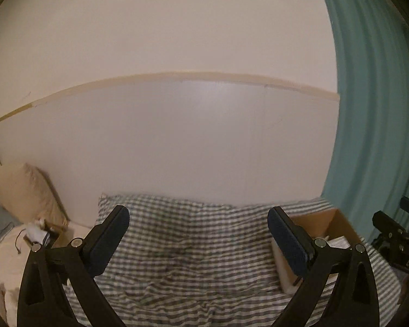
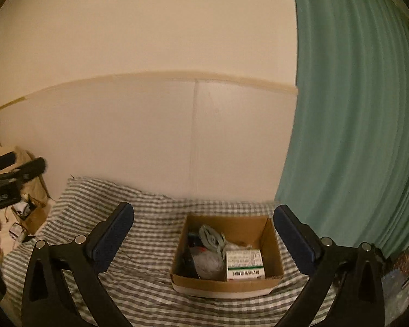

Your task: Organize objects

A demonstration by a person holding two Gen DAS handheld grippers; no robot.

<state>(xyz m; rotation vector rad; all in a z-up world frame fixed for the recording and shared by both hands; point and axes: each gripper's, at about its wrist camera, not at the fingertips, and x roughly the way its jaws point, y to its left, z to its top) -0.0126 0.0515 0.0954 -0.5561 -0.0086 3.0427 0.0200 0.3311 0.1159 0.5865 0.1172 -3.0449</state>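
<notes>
Presently both my tongs stood wide open and empty: the left tongs (image 1: 198, 226) hung over the checked bedcover (image 1: 193, 248), the right tongs (image 2: 203, 224) hung just short of the cardboard box (image 2: 271, 250), which sat on the bed near the wall panel (image 2: 150, 136) and beside the green curtain (image 2: 354, 136). The box held the things already gathered: a white carton with a green stripe (image 2: 244, 265) at its near right corner, a clear crumpled bag (image 2: 208, 263) to its left, a grey coiled strap or cord (image 2: 211, 235) behind, and something dark along the left wall that I could not identify. Judged handling: the carton looked light and stiff, with flat faces, best pinched across its two long sides; the bag looked soft and slippery and would crush, so take it by a gathered fold; the box itself, thin-walled and open-topped, should be taken by one wall near a corner, as it might flex or tip on the soft bedding. Writing: the carton bore printed lines and what seemed a barcode, too blurred to read; no brand made out. A second small box of clutter (image 1: 45, 235) lay at the far left by a pillow (image 1: 30, 190).
</notes>
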